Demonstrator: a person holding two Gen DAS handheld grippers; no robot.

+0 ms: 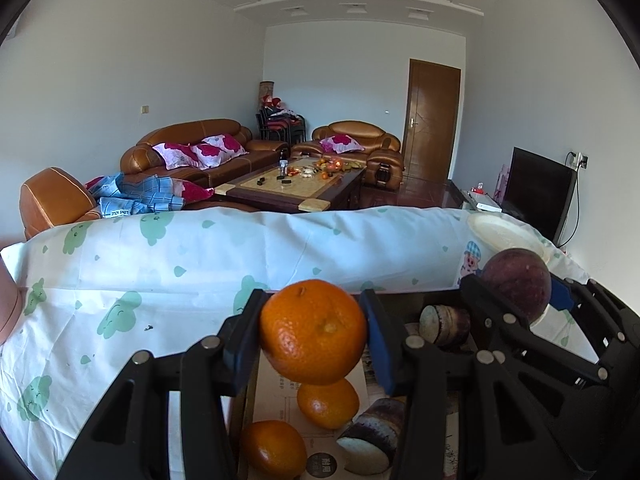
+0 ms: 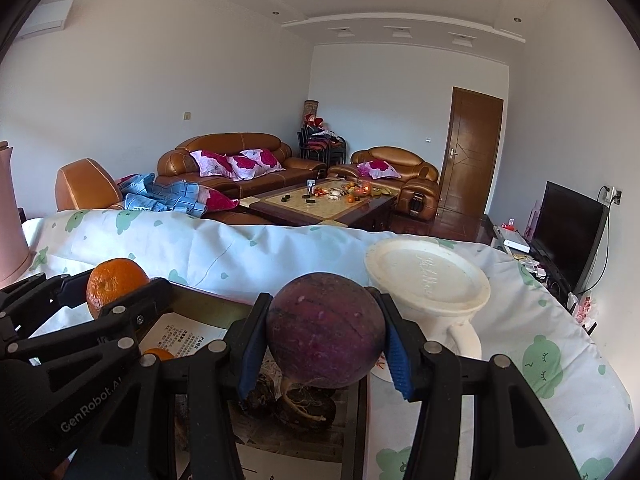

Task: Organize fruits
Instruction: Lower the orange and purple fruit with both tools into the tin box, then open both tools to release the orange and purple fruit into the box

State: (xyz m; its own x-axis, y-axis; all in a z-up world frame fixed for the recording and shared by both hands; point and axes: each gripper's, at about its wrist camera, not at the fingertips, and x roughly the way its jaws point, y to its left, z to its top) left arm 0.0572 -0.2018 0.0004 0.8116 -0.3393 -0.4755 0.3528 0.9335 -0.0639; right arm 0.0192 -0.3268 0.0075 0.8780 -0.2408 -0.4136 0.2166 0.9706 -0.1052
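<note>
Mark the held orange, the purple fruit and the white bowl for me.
orange (image 1: 314, 330): left wrist view, middle of its peel, between the pads.
purple fruit (image 2: 325, 330): right wrist view, centre of its front skin.
white bowl (image 2: 428, 278): right wrist view, its flat top face.

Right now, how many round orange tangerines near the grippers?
3: one round orange tangerine clamped in the left gripper, two below it in the box. More may be hidden.
</note>
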